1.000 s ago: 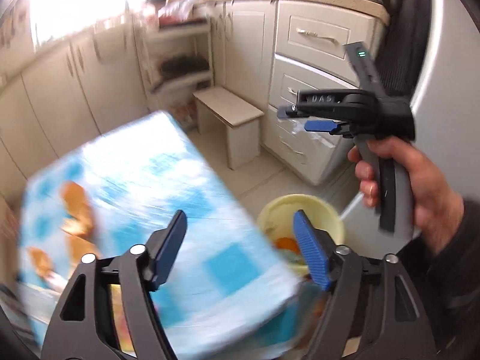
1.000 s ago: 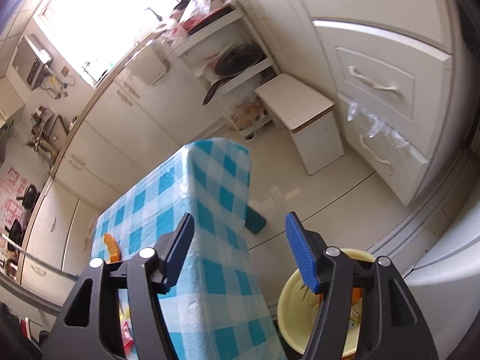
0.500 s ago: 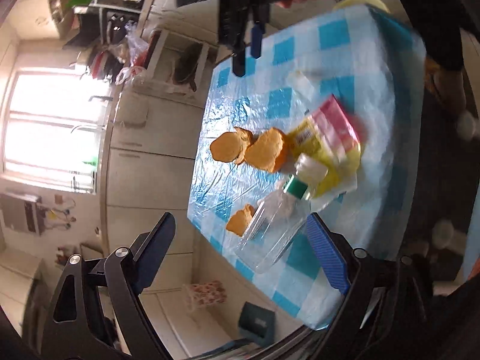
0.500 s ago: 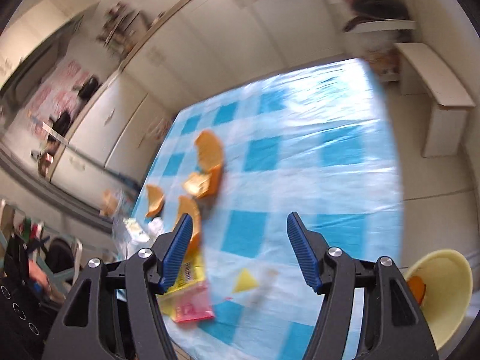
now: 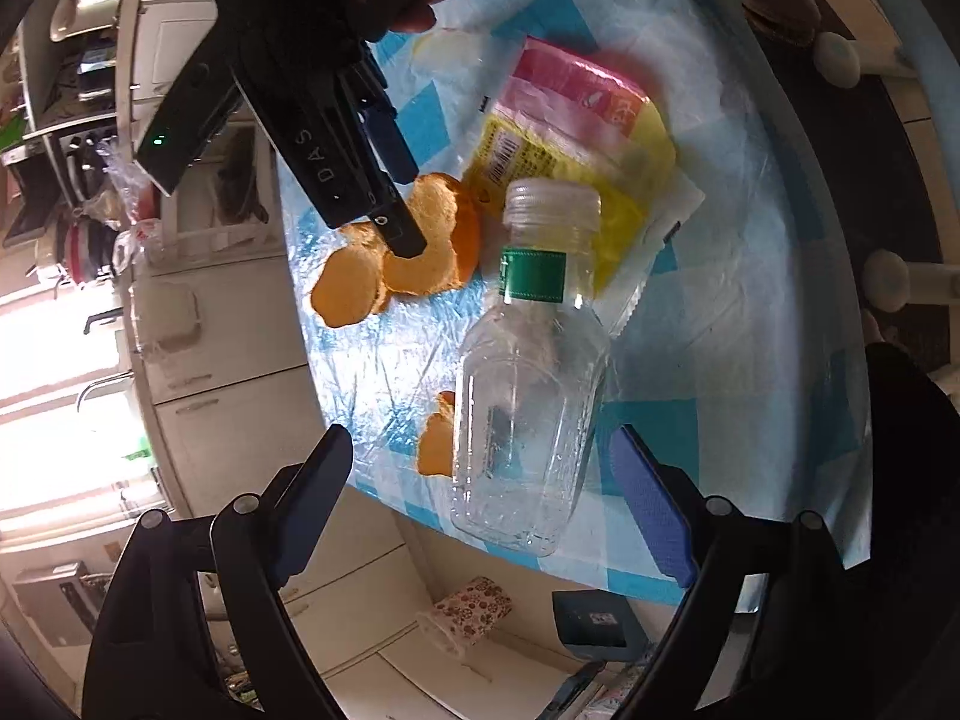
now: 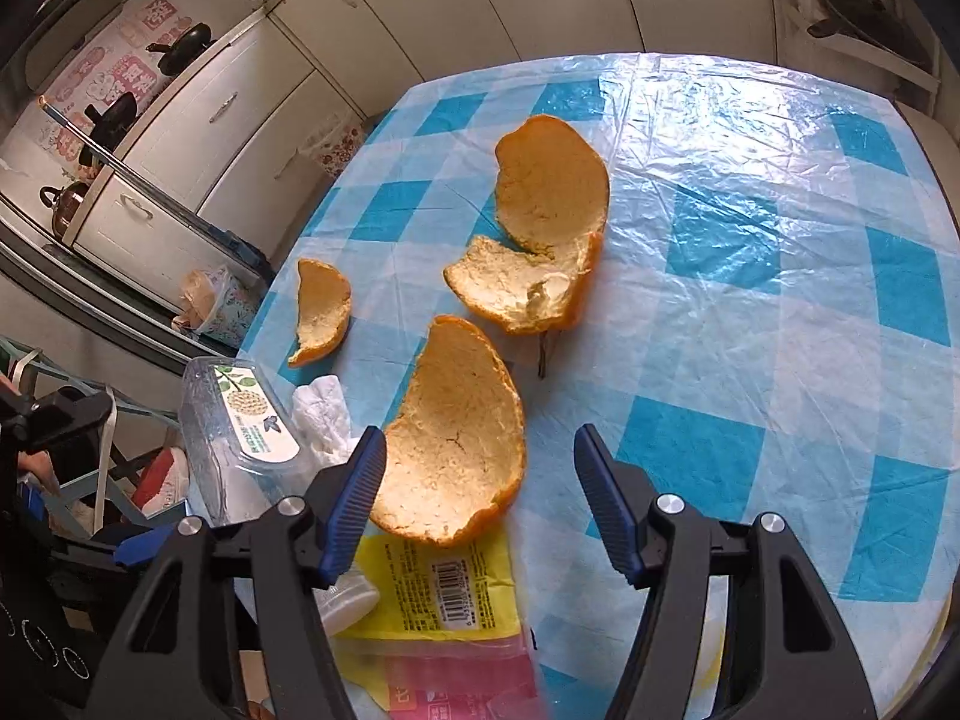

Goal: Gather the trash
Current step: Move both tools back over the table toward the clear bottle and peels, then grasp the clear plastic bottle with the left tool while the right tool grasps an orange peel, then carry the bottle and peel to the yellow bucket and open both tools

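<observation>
A clear plastic bottle [image 5: 528, 396] with a green neck band lies on the checked tablecloth [image 5: 720, 312]. Its lower half sits between the fingers of my left gripper [image 5: 480, 450], which is open with gaps on both sides. Beside the bottle's cap lie a yellow and pink wrapper [image 5: 576, 138] and orange peels [image 5: 432, 240]. My right gripper [image 5: 405, 204], held by a hand, hovers over those peels. In the right wrist view the right gripper [image 6: 480, 492] stands open just above the largest peel [image 6: 456, 438], not pressing it. More peels [image 6: 552, 180] lie beyond, with the bottle [image 6: 240, 432] at the left.
A white crumpled tissue [image 6: 321, 414] lies between the bottle and the peel. The wrapper [image 6: 438, 600] sits under the right gripper. The table edge [image 5: 420, 516] runs close under the left fingers, with a floral box [image 5: 468, 606] on the floor below. White cabinets [image 6: 252, 102] stand behind.
Both grippers swung away from the yellow bowl on the floor to above the table. The left one rolled and dropped toward the bottle; the right one came down over the peels.
</observation>
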Demonstrator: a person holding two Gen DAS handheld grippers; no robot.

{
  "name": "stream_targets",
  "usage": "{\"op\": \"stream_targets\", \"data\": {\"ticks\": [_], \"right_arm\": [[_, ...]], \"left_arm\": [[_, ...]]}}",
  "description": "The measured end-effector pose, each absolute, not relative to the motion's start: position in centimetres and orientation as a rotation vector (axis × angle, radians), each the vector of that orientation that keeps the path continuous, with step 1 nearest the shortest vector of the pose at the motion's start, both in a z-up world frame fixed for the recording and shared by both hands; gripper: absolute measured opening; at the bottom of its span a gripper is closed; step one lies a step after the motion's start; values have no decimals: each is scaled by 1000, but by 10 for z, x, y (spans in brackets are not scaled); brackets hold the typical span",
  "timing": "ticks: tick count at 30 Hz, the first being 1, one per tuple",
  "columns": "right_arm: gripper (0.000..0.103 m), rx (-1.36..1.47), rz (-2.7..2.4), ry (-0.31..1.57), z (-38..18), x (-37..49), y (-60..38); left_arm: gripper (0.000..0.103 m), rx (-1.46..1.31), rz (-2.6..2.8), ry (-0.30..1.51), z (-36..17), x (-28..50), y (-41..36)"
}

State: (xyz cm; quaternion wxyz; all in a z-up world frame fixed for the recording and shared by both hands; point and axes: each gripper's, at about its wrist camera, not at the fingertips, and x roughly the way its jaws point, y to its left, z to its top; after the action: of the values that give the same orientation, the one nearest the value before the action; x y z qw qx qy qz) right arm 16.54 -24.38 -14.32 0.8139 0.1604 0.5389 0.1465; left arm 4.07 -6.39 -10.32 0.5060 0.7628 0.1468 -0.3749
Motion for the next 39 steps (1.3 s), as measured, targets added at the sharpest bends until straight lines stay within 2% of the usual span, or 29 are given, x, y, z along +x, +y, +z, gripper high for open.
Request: {"op": "stream_targets", "data": {"ticks": [6, 11, 12, 17, 24, 29, 32, 35, 39], "right_arm": [[63, 327, 321, 1172, -149, 172, -238], [52, 314, 320, 1184, -154, 177, -233], [50, 313, 319, 1185, -154, 177, -233], [43, 306, 299, 1179, -155, 182, -233], [39, 291, 282, 1178, -156, 182, -234], [33, 264, 267, 1176, -155, 182, -232], [31, 247, 247, 1173, -155, 182, -233], [27, 233, 238, 1171, -155, 182, -233], [27, 196, 230, 1166, -154, 180, -230]], "left_arm": [[84, 1868, -988, 433, -119, 61, -71], [84, 1905, -1014, 450, -136, 72, -73], [83, 1905, -1015, 447, -138, 73, -73], [63, 1917, -974, 458, -152, 75, -69], [62, 1830, -886, 494, -148, 76, -67], [59, 1651, -817, 565, -124, 83, -61], [53, 1453, -783, 629, -98, 91, -50], [53, 1242, -761, 681, -76, 99, -34], [53, 957, -731, 712, -54, 102, -12]]}}
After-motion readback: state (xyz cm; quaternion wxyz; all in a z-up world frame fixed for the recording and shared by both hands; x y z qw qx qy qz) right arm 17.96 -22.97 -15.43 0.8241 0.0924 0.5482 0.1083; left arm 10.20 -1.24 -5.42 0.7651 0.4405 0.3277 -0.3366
